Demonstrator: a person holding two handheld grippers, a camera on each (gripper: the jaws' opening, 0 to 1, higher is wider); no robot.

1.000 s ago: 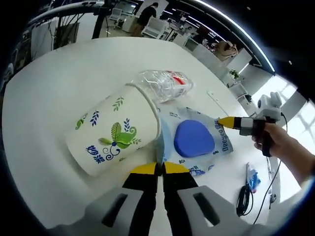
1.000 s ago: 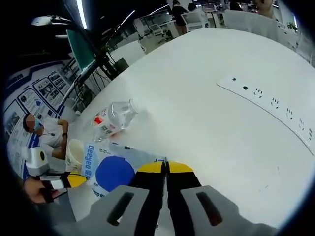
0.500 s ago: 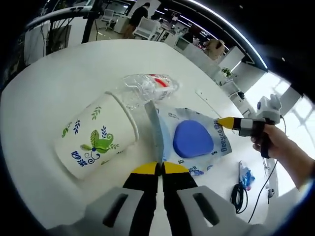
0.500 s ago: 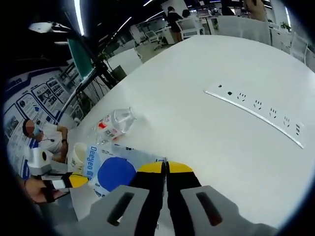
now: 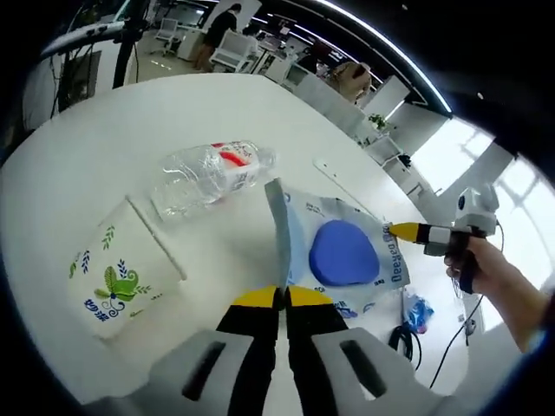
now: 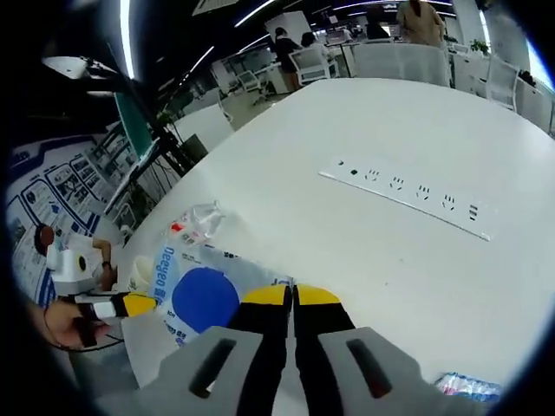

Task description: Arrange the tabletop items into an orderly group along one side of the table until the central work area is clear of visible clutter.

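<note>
1. Left gripper point(image 5: 282, 297): jaws pressed together, apparently pinching the near corner of the pouch point(image 5: 342, 251); the contact is hard to make out.
2. Right gripper point(image 6: 292, 295): jaws pressed together at the pouch's point(image 6: 201, 295) opposite edge; grip uncertain.
3. Pouch lies mid-table point(image 5: 104, 147) between both grippers. Bottle point(image 5: 208, 176) on its side just beyond; cup point(image 5: 117, 277) tipped over, nearer the table edge.
4. Power strip point(image 6: 406, 191) and a small packet point(image 6: 473, 386) lie well apart from the group.
5. Step, as judged: repositioning the pouch toward cup and bottle.
6. Next calls for a level, coordinated carry, then setting the cup upright beside it.
</note>
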